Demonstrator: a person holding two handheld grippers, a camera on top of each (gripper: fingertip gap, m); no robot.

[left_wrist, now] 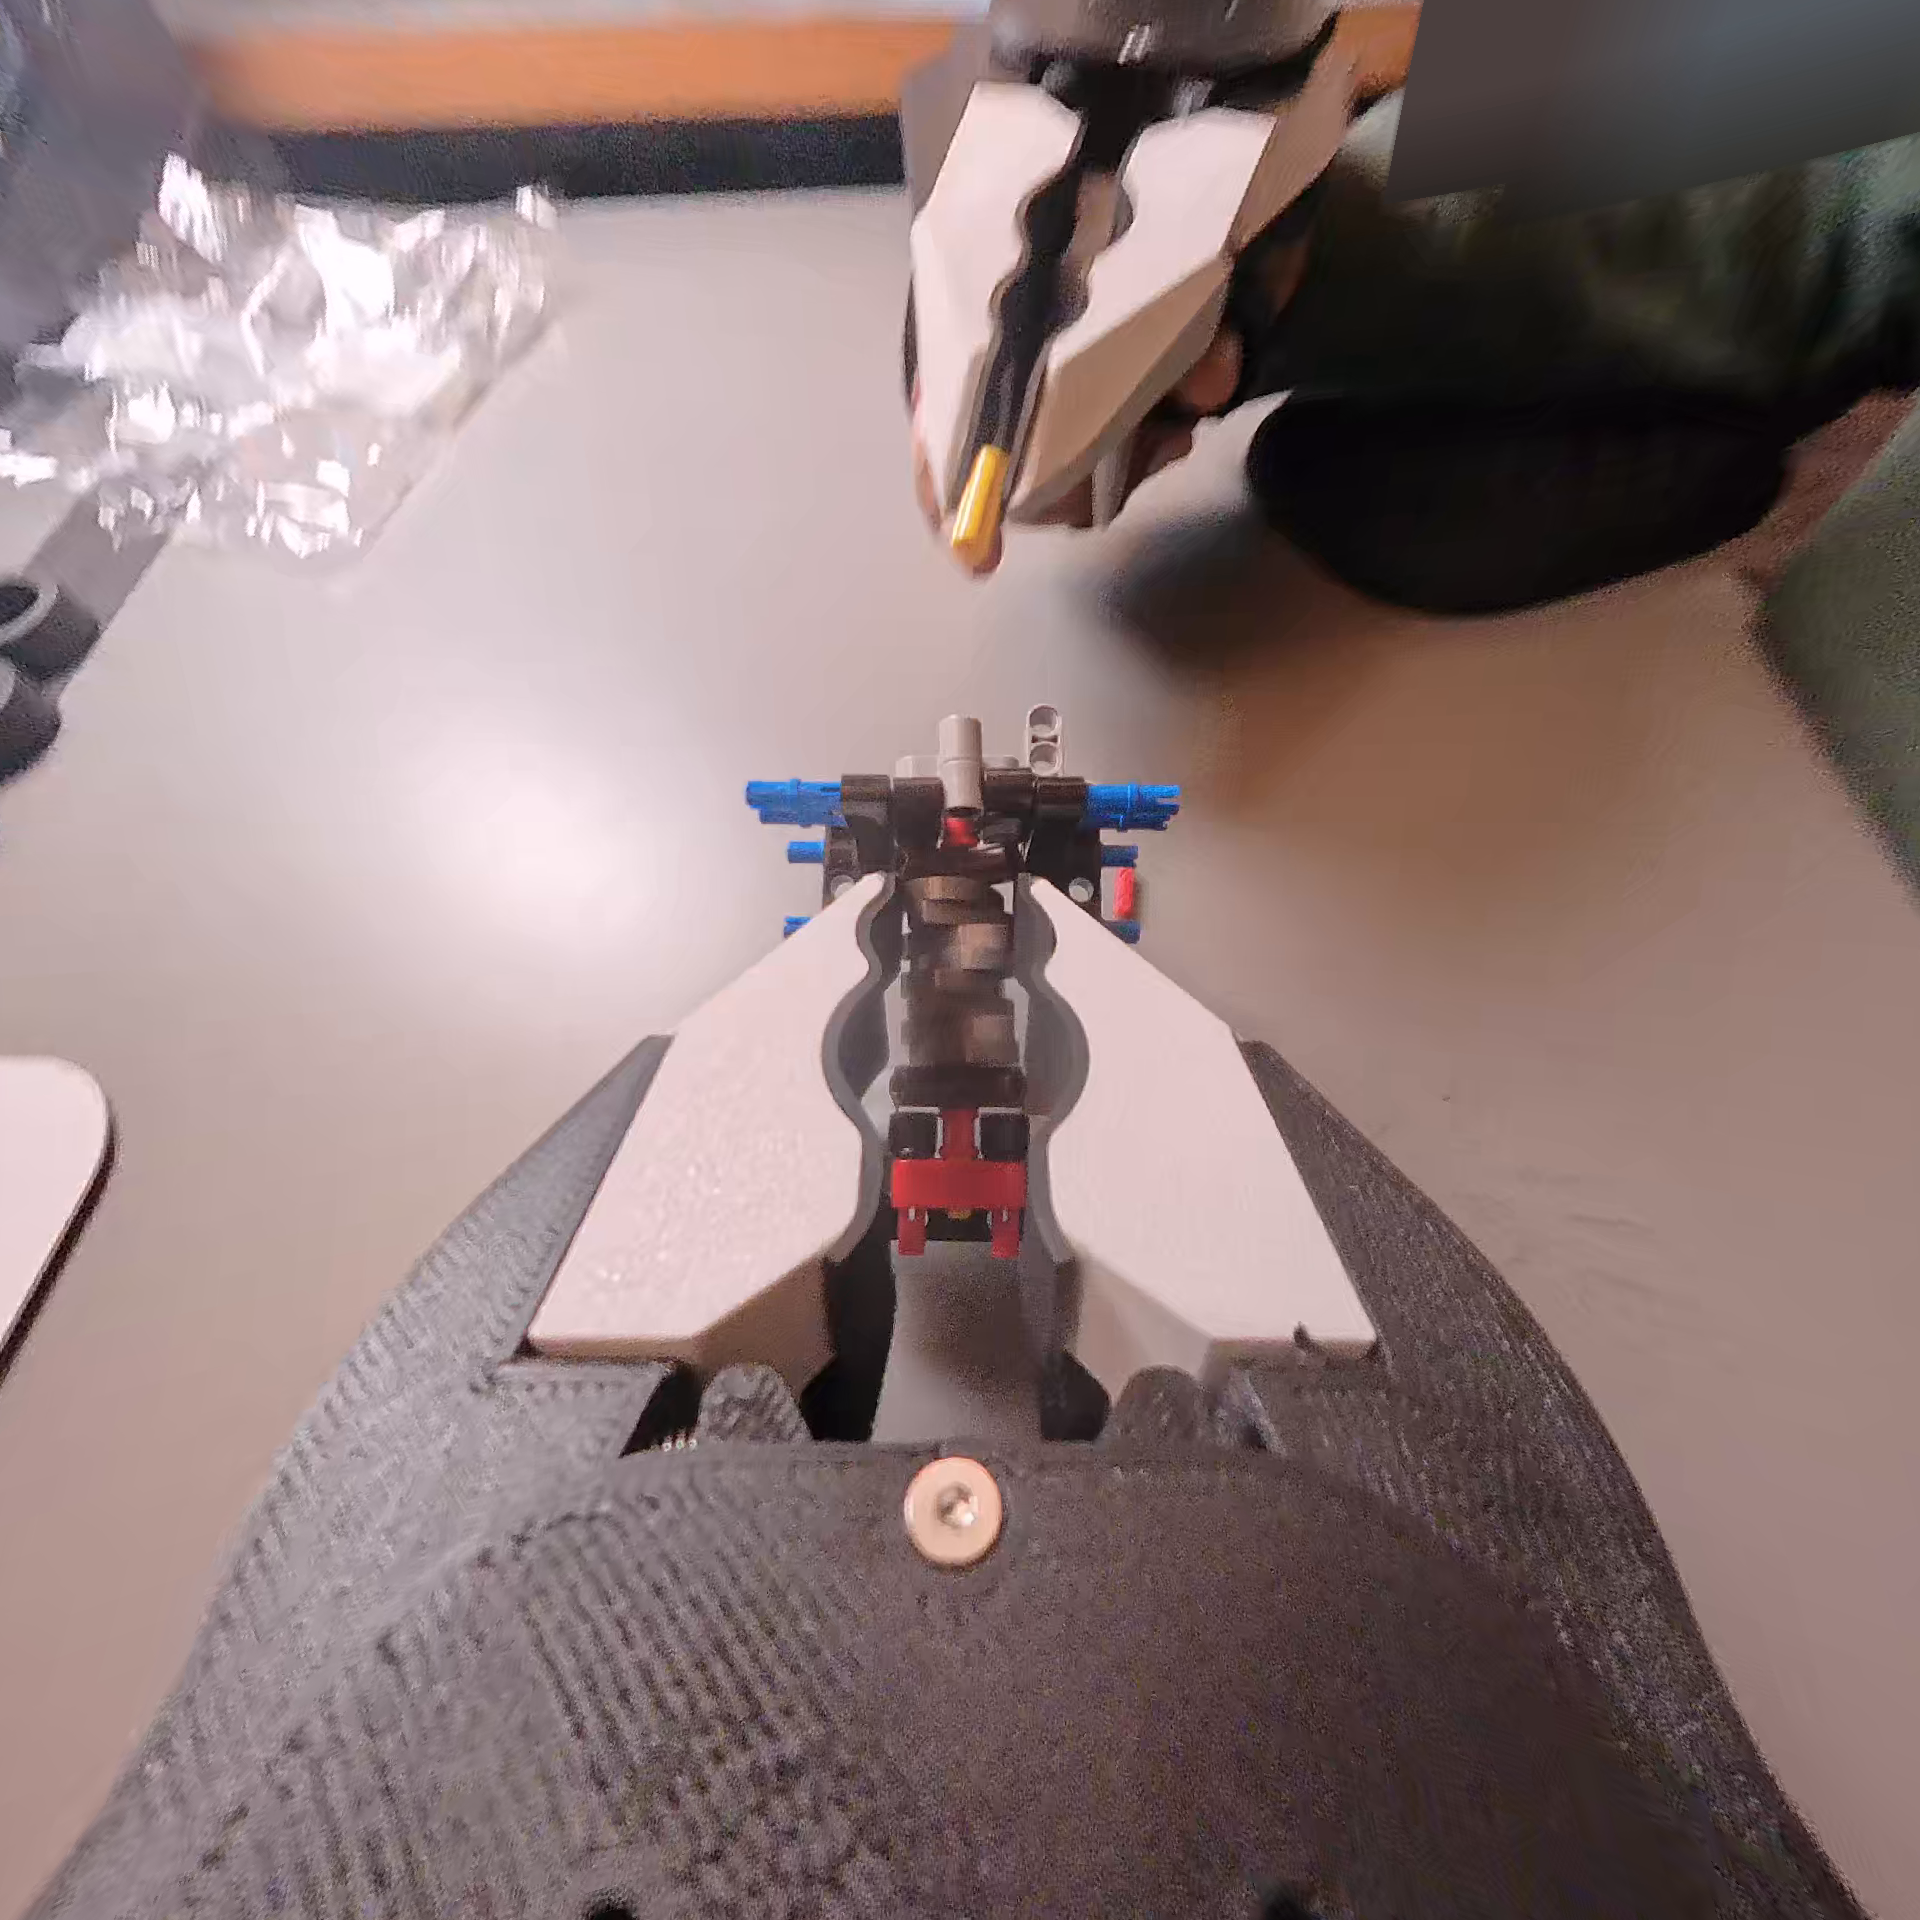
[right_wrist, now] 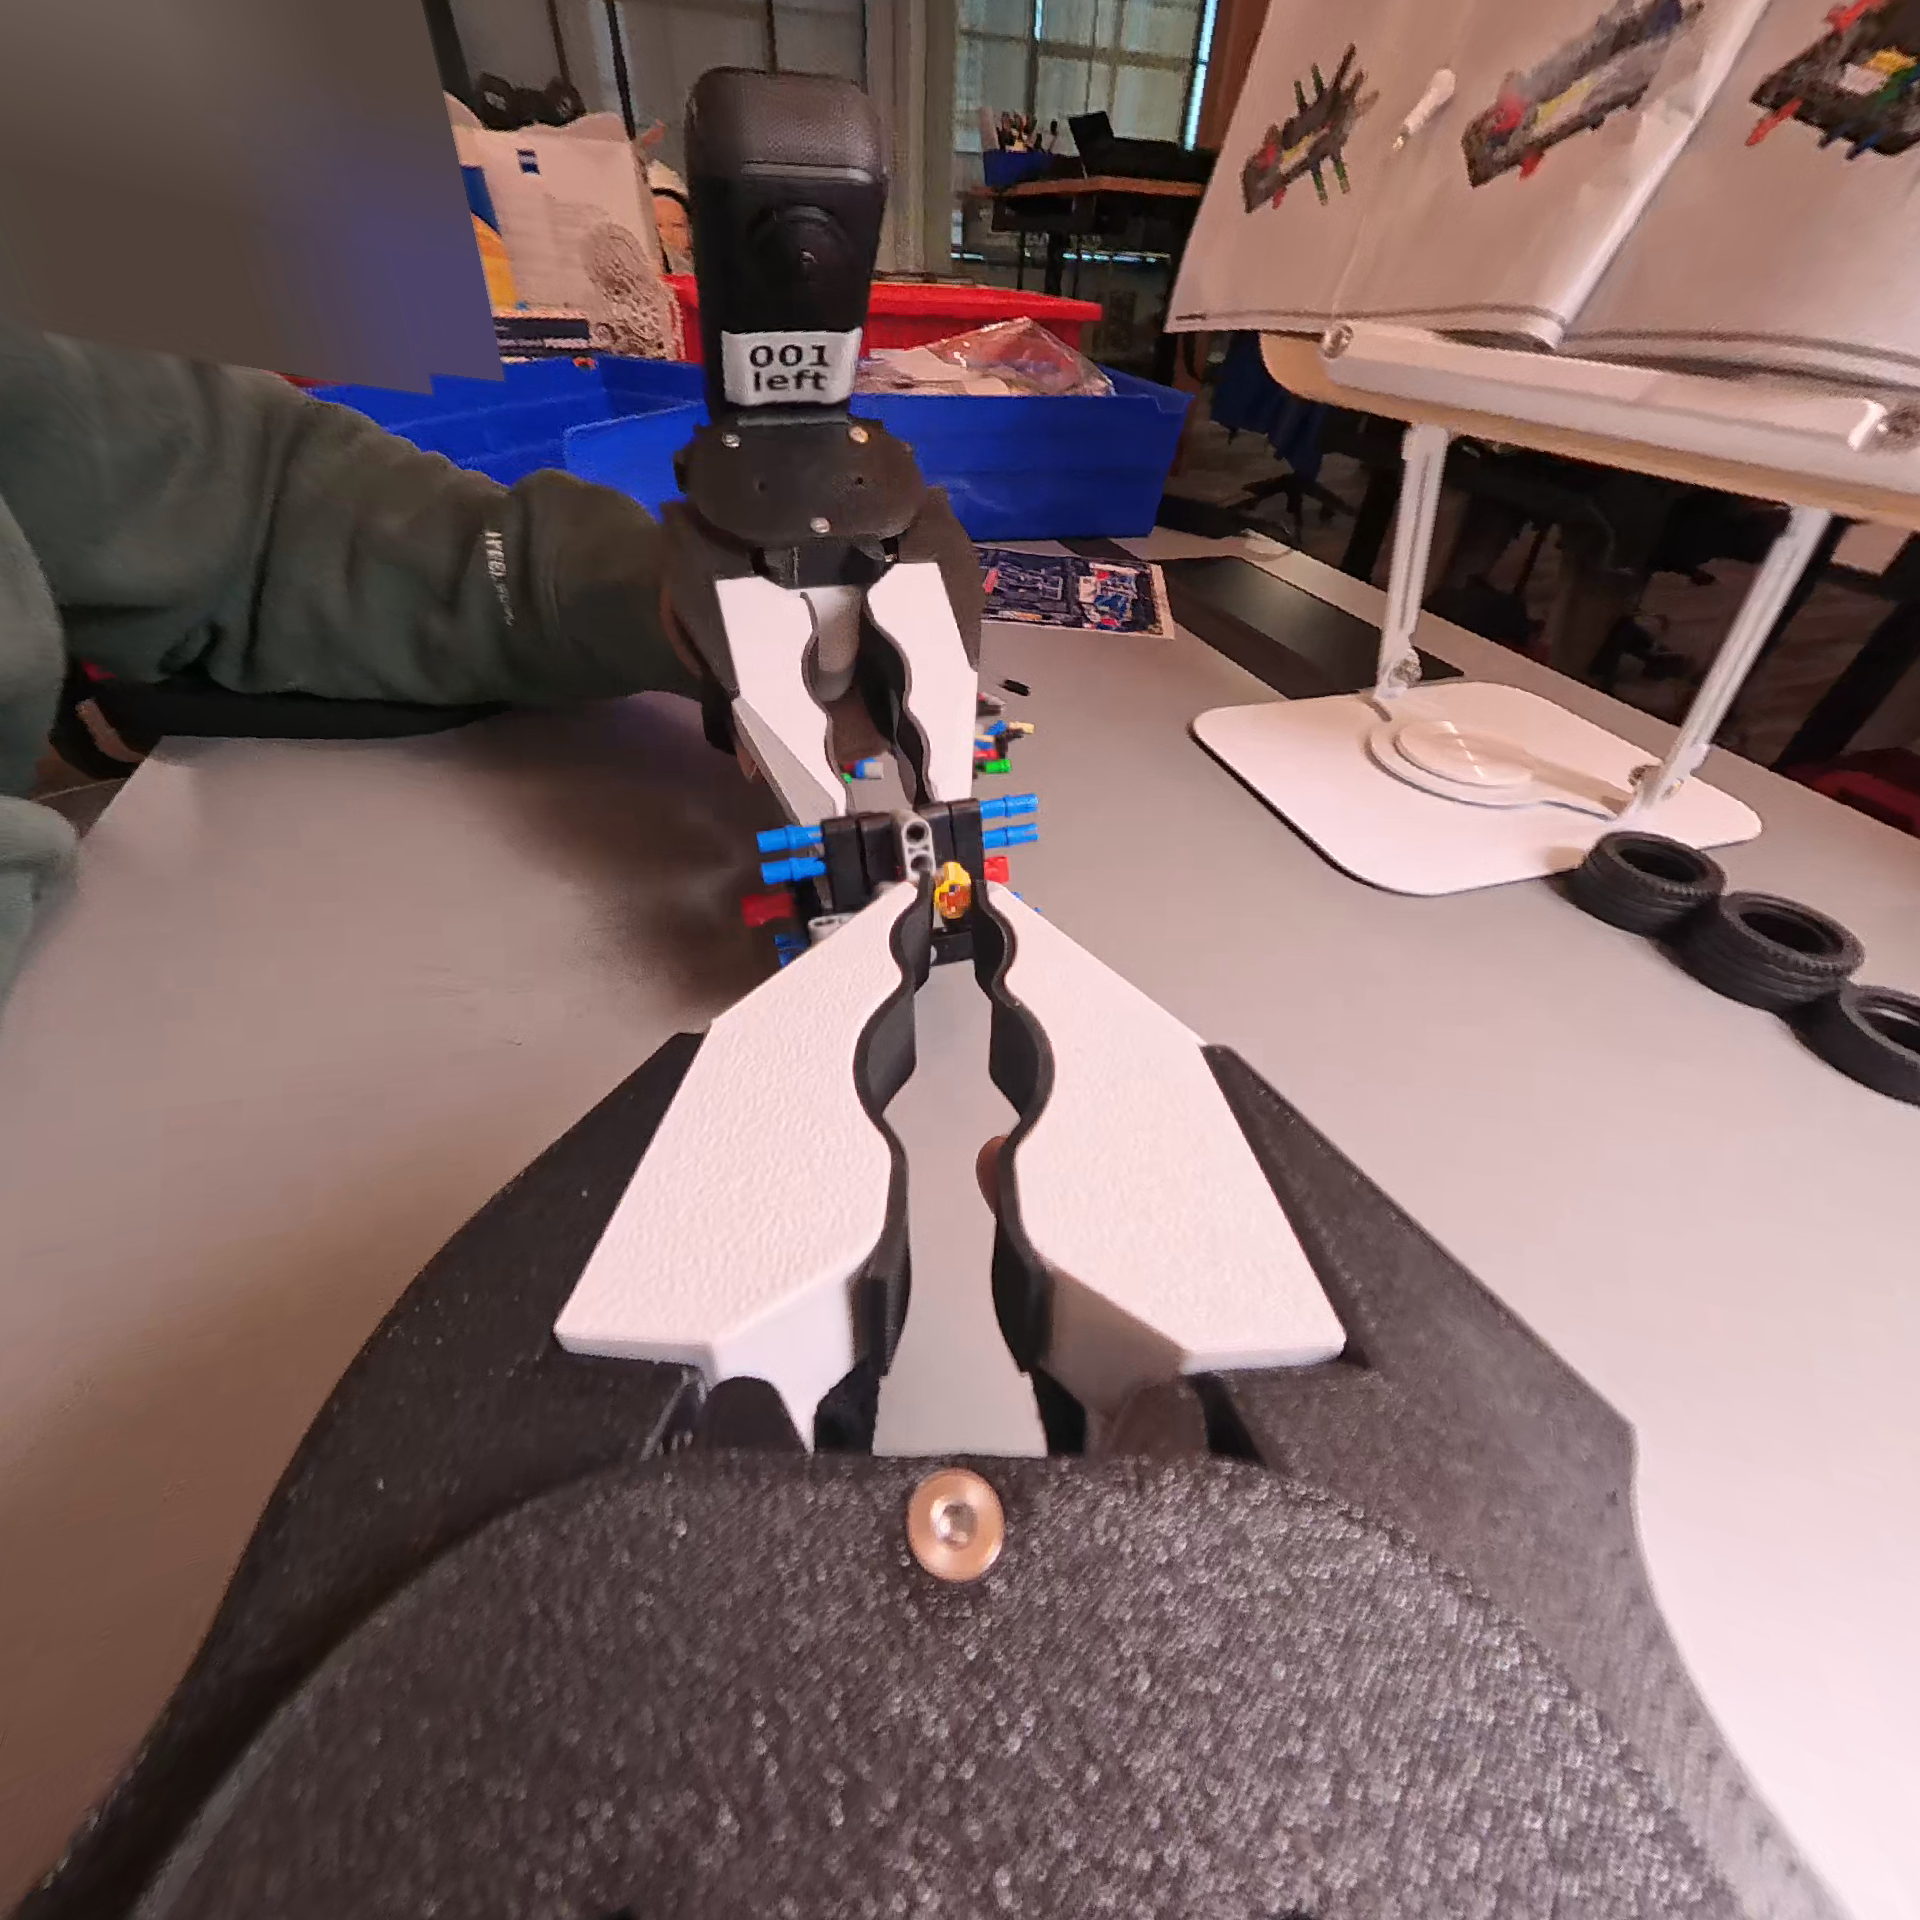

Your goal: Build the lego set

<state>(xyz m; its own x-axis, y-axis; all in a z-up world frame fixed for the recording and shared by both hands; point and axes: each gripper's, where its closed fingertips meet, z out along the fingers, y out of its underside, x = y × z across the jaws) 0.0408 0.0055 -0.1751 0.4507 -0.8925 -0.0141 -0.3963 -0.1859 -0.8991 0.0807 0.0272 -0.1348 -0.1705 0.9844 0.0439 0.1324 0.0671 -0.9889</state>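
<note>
I am pinching a small yellow peg [left_wrist: 977, 504] in my right gripper [right_wrist: 948, 894], hovering near the lego frame [left_wrist: 961, 862]. My left gripper [left_wrist: 956, 894] is clamping that frame on the desk [left_wrist: 468, 831]. The peg looks light, rigid, slippery; gripping mid-length seems safest.

A grey table [right_wrist: 1299, 1039] is seen. On it, a white stand base [right_wrist: 1475, 790] is set; beside that base black tyres [right_wrist: 1766, 945] are lined, and small loose pieces [right_wrist: 1003, 743] are scattered left of it.
</note>
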